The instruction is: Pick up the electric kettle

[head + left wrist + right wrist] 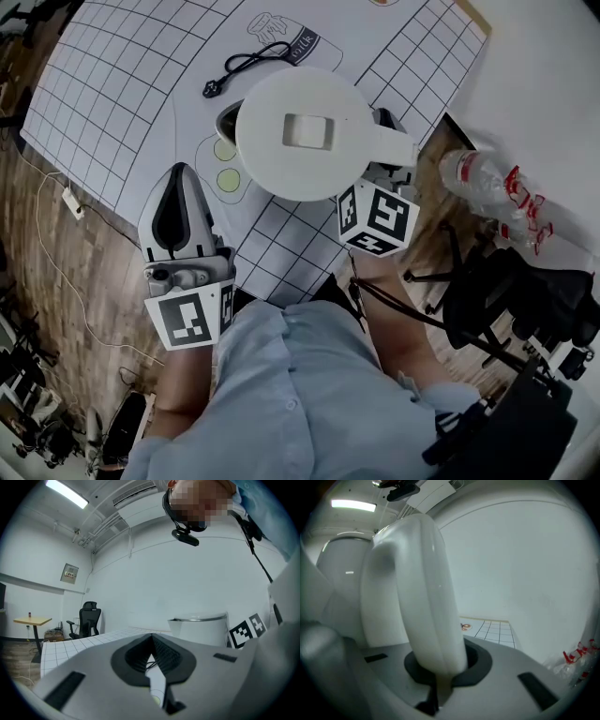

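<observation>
kettle handle (419, 597) fills R gripper (439, 679) jaws; body (342, 588) cropped

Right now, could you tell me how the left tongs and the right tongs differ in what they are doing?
The right tongs are clamped on the handle of the white electric kettle, while the left tongs are shut on nothing. The right tongs sit at the kettle's side; the left tongs hover apart from it, over the gridded mat edge. Both bear a marker cube.
</observation>
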A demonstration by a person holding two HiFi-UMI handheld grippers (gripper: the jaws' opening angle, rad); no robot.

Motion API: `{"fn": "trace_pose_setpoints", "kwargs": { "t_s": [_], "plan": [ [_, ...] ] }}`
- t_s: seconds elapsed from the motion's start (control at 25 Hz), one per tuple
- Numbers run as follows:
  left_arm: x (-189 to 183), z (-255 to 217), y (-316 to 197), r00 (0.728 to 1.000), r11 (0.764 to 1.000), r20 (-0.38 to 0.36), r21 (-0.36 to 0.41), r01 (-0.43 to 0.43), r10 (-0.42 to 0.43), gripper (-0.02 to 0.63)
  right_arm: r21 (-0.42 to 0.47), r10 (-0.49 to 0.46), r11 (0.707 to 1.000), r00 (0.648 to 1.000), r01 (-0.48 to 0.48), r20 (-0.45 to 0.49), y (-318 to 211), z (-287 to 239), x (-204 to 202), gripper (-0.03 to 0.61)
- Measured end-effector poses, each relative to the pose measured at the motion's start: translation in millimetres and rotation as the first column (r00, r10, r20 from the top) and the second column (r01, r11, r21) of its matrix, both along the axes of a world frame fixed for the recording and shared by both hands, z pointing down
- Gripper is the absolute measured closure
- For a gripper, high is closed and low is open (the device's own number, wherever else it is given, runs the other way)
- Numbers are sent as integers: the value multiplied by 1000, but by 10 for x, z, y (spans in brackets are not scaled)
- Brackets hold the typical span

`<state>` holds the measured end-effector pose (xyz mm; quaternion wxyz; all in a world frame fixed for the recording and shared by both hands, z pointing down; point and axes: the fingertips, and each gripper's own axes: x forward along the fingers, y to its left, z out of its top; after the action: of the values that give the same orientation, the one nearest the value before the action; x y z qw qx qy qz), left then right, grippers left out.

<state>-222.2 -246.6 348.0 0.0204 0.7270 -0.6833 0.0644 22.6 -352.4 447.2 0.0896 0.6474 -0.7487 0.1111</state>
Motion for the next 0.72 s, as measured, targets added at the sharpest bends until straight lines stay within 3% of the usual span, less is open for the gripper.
{"fn": "trace_pose_setpoints", "kwargs": {
  "t_s": [0.36, 0.6, 0.72],
  "plan": [
    [-107, -144, 83, 999, 998, 15, 39, 40, -41, 612, 14, -22, 1000, 1000, 21, 22, -98, -22, -26, 569],
    [-197, -234, 221, 998, 997, 29, 51, 60, -62, 612, -4, 18, 1000, 996, -18, 82, -82, 51, 19, 569],
    [-255, -303, 276, 997, 995, 27, 62, 73, -75, 612, 30, 15, 999, 996, -18, 84, -117, -75, 30, 569]
  ]
}}
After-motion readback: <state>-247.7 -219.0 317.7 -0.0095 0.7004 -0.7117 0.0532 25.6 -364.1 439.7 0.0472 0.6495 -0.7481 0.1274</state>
